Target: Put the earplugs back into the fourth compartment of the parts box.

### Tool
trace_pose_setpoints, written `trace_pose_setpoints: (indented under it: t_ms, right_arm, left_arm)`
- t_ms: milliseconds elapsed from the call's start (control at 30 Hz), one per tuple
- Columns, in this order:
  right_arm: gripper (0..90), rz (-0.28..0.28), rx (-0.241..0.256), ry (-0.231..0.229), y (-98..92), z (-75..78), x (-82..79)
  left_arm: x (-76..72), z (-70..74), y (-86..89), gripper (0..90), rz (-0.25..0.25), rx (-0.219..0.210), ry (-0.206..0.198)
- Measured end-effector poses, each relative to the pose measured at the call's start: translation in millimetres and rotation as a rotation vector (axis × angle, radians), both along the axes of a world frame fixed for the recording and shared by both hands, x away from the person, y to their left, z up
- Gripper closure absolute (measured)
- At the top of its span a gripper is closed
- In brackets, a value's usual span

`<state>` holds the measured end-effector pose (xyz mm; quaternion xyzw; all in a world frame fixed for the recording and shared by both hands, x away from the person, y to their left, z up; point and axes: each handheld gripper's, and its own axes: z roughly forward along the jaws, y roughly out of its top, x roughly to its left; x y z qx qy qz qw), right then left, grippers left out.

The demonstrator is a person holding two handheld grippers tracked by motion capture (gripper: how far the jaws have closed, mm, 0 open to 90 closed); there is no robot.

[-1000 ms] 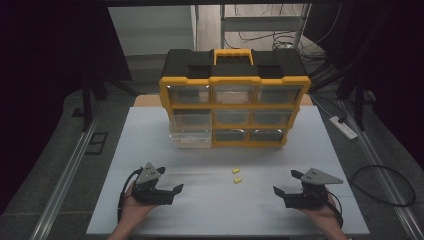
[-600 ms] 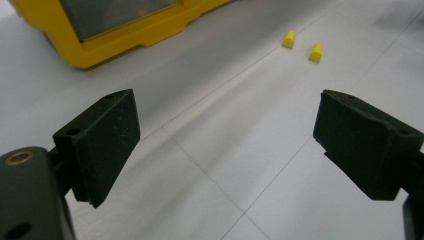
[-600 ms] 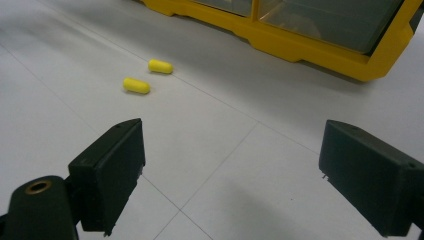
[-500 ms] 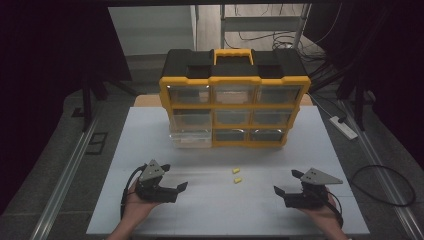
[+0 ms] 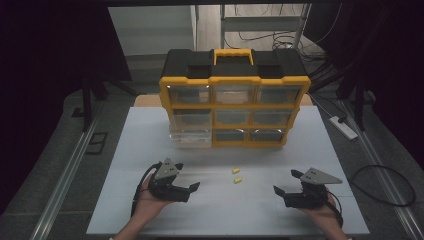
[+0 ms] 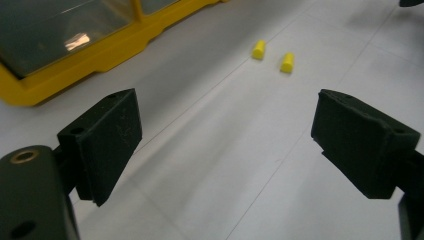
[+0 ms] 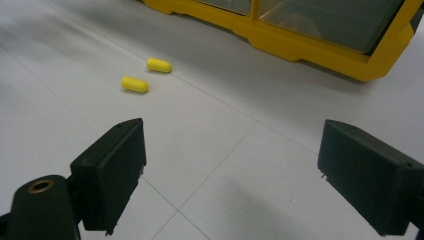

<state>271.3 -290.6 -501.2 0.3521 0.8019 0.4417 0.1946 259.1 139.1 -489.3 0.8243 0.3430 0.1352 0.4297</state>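
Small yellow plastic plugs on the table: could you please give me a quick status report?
Left tool open, empty. Right tool open, empty. Two small yellow plastic plugs lie apart on white table, between tools, before yellow-and-black drawer organizer. Nothing in the way.

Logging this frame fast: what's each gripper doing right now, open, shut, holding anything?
Left gripper: open, empty, jaws wide apart above the table.
Right gripper: open, empty, jaws wide apart.

Yellow-and-black organizer, two yellow capsules, white table, black tongs
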Motion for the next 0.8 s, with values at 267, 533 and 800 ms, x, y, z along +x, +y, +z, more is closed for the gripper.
trace_pose_setpoints:
  t_ms: [267,533,800]
  right_arm:
    - [13.4,0.007,-0.008,0.002,0.5,-0.6,0.3]
    - [13.8,0.009,-0.013,0.002,0.4,-0.8,0.3]
    - [14.1,0.009,-0.013,0.003,0.3,-0.9,0.5]
  left_arm:
    - [10.7,2.6,-21.0,13.8,-0.049,0.013,0.009]
    - [19.4,1.7,-37.0,13.8,-0.075,0.029,0.022]
    - [28.7,-1.6,-57.6,13.9,-0.105,0.052,0.040]
